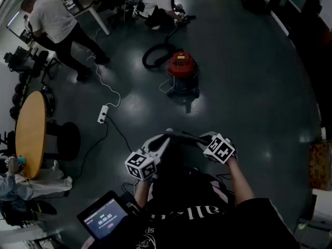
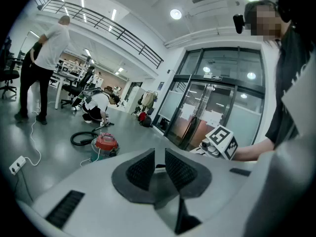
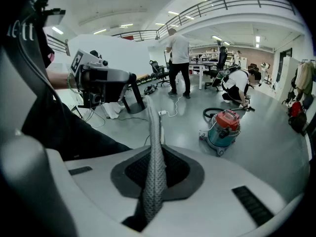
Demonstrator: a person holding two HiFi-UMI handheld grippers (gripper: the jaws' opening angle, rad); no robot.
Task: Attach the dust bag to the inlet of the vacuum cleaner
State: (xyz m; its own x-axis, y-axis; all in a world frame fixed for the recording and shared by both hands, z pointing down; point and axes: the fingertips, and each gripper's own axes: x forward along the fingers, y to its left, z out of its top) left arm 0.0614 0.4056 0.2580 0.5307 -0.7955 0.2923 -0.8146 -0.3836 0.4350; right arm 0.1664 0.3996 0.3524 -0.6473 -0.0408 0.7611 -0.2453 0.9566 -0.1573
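Two grippers are being held close in front of the person's dark shirt, well apart from the vacuum cleaner (image 1: 182,72), which is standing upright on the grey floor (image 1: 249,97) further out. The left gripper (image 2: 159,156) is pointing nearly level, its jaws standing a narrow gap apart with nothing between them. The right gripper (image 3: 151,113) is tilting downward, its jaws pressing flat together with nothing caught in them. One container is showing: the vacuum cleaner's drum, teal below and red on top. The red lid is sitting on the drum, so what is lying inside cannot be told. A black hose (image 1: 154,55) is curling on the floor just beside the drum, on its far side in the head view. A white power strip (image 1: 102,114) is lying on the floor to the left, well apart from the cleaner, with a white cable trailing away from it. A round wooden table (image 1: 30,134) is standing at the left edge, and a tablet (image 1: 104,219) with a lit screen is showing at the bottom, near the person's left arm. Several people are working in the background, one standing by the desks and another crouching on the floor beyond the hose.
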